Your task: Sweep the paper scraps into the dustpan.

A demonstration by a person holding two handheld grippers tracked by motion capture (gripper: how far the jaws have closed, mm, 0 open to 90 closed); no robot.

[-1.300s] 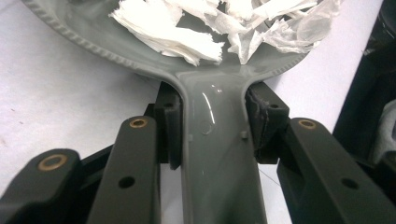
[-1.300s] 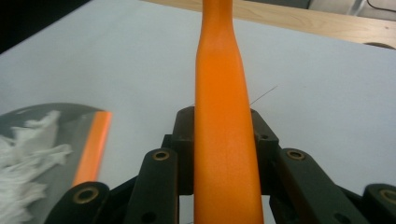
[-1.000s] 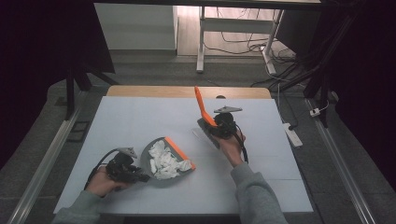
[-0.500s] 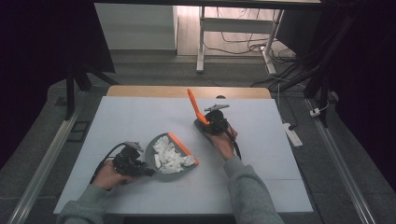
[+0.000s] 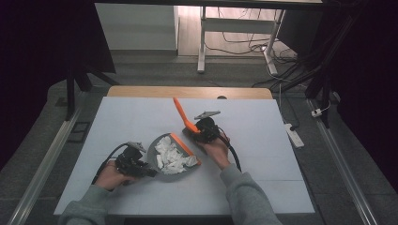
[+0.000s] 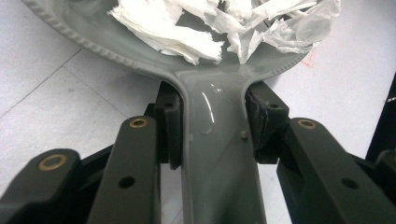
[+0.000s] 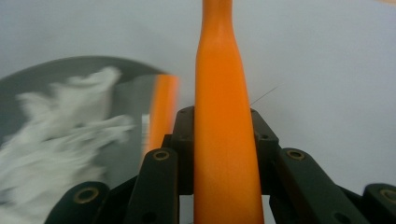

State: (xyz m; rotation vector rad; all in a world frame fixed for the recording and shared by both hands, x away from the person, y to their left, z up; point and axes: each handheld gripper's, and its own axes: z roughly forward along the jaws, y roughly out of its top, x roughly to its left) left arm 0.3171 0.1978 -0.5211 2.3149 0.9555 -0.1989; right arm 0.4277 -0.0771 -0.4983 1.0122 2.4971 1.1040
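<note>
A grey dustpan (image 5: 159, 146) with an orange lip (image 5: 187, 149) lies at the front middle of the table, holding several torn white paper pieces (image 5: 171, 155). My left gripper (image 5: 133, 161) is shut on the dustpan's handle. In the left gripper view the grey handle (image 6: 217, 154) sits clamped in the left gripper (image 6: 215, 126), with paper (image 6: 187, 32) beyond. My right gripper (image 5: 204, 129) is shut on an orange brush handle (image 5: 179, 112) just right of the pan. The right gripper view has the orange handle (image 7: 224, 107) in the right gripper (image 7: 224, 144), and the dustpan (image 7: 56, 74) to its left.
The pale table (image 5: 281, 164) has a wooden far edge (image 5: 187, 91). A white power strip (image 5: 292, 133) lies on the floor to the right. Desk legs (image 5: 202, 42) and cables stand behind the table.
My right gripper has carried the orange brush leftward, close to the dustpan's lip. The left gripper has edged slightly forward, and the dustpan has barely moved.
</note>
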